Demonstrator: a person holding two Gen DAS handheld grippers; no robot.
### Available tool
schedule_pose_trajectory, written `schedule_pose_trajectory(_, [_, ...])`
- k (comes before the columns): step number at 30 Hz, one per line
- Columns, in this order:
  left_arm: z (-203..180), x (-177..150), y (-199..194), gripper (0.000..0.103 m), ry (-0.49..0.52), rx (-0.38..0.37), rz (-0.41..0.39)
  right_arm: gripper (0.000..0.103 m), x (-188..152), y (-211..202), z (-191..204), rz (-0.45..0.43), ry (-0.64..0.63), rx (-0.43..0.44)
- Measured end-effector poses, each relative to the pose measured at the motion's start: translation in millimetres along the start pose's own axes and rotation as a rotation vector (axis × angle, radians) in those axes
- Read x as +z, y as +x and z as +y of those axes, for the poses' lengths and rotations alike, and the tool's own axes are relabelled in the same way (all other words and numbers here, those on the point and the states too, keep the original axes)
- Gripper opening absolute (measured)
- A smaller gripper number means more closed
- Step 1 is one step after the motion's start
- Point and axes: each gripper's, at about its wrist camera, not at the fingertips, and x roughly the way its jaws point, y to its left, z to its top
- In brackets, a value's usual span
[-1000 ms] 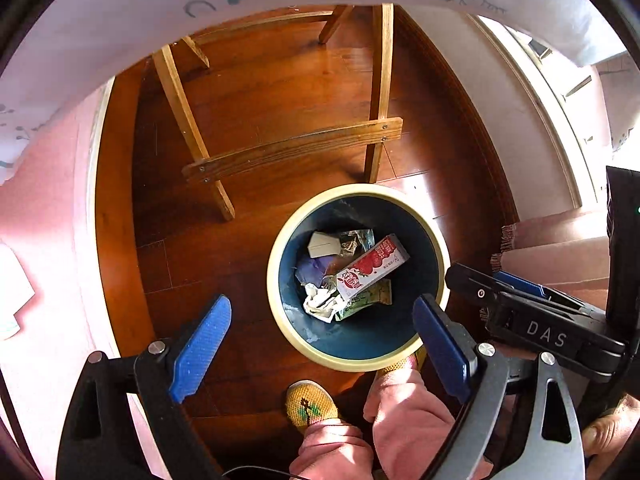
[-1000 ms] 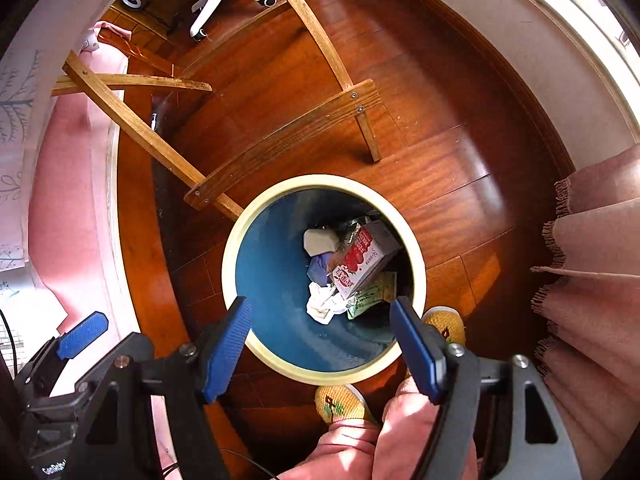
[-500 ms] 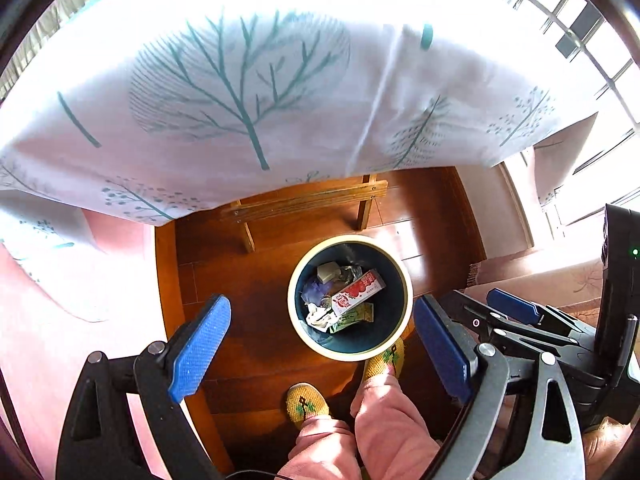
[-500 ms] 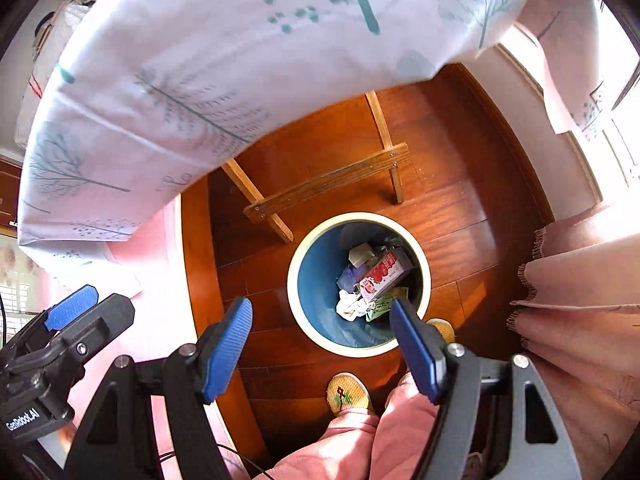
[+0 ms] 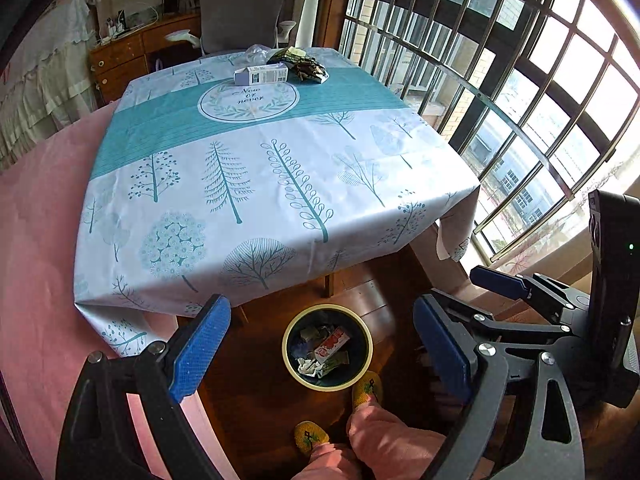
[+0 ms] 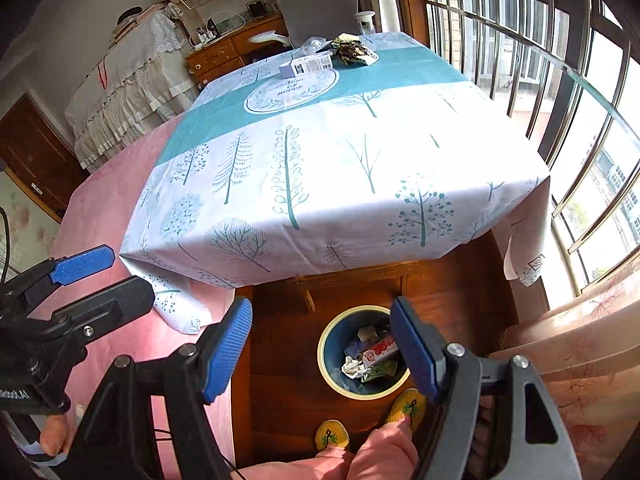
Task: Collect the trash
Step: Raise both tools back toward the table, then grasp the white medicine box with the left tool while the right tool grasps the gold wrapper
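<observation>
My left tongs (image 5: 320,344) and right tongs (image 6: 322,354) both hang spread wide with nothing between their blue pads, pointing steeply down over bare wood floor (image 5: 256,396) and my own slippered feet. Just past them the trash bin (image 5: 289,364) stands on the floor beside the counter's near edge (image 5: 224,280), already holding cartons and wrappers. Far across the open tablecloth (image 6: 360,160), a small carton (image 5: 261,75) and crumpled wrappers (image 5: 304,66) lie together near the far edge.
</observation>
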Motion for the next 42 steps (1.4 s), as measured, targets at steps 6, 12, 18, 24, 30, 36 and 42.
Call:
schedule_pose_trajectory(6, [3,39,-45,0.092,0.033,0.012,-0.087,0.072,42,-52,15,-0.112,-0.034,-0.054])
schedule_pose_trajectory(12, [12,75,-68,0.092,0.011,0.034,-0.154,0.072,80,-88,34,-0.245,-0.141,-0.140])
schedule_pose_trajectory(18, [21,116,-74,0.092,-0.039,0.061,-0.174,0.072,118,-104,43,-0.328,-0.190,-0.162])
schedule_pose_trajectory(24, [33,150,-63,0.092,-0.054,0.081,-0.198,0.072,157,-81,34,-0.289,-0.154,-0.087])
schedule_pose_trajectory(30, [48,191,-22,0.092,-0.090,0.116,-0.175,0.072,207,-26,10,-0.217,-0.132,-0.031])
schedule_pose_trajectory(36, [67,245,51,0.092,-0.177,0.165,-0.110,0.072,273,48,-24,-0.128,-0.121,0.051])
schedule_pose_trajectory(42, [83,304,135,0.092,-0.309,0.189,-0.004,0.072,350,130,-69,-0.002,-0.085,0.112])
